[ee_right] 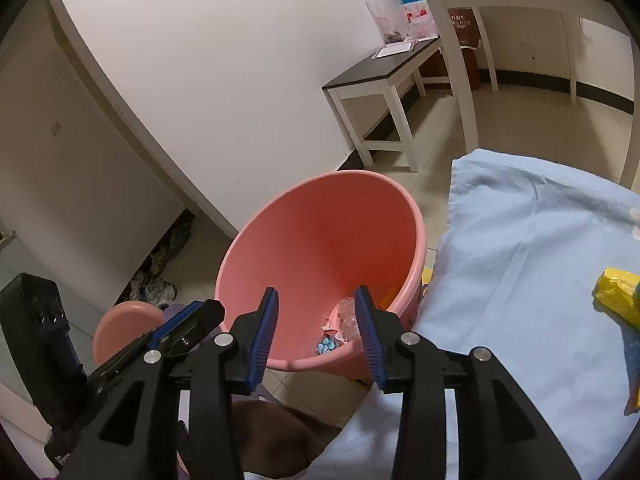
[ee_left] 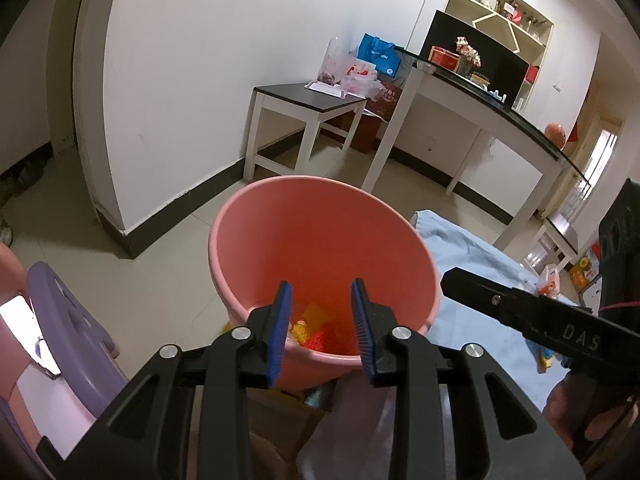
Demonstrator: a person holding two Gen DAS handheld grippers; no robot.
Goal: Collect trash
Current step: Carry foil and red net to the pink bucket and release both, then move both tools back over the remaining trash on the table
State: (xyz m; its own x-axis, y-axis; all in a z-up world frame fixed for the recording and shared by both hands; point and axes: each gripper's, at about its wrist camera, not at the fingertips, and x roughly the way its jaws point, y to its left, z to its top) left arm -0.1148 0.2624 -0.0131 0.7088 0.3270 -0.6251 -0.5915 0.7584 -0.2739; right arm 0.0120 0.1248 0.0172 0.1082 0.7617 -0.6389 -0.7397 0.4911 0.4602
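A pink plastic bucket (ee_left: pixel 320 240) stands on the tiled floor beside a surface under a light blue cloth (ee_right: pixel 520 260). Both grippers hover over its near rim. My left gripper (ee_left: pixel 322 296) is open with nothing between its blue pads; yellow and orange wrappers (ee_left: pixel 316 330) lie at the bucket's bottom below it. My right gripper (ee_right: pixel 316 300) is open and empty too, above the bucket (ee_right: pixel 320 248), where clear plastic wrap (ee_right: pixel 348 316) and a blue blister pack (ee_right: pixel 326 346) lie. A yellow wrapper (ee_right: pixel 618 296) rests on the cloth at the right. In the left wrist view the right gripper's black body (ee_left: pixel 540 316) crosses the right side.
A purple plastic stool (ee_left: pixel 72 320) stands left of the bucket. A low white table with a dark top (ee_left: pixel 308 100) holding bags sits by the wall, next to a tall white desk (ee_left: pixel 480 108). A black device (ee_right: pixel 36 328) stands at the left of the right wrist view.
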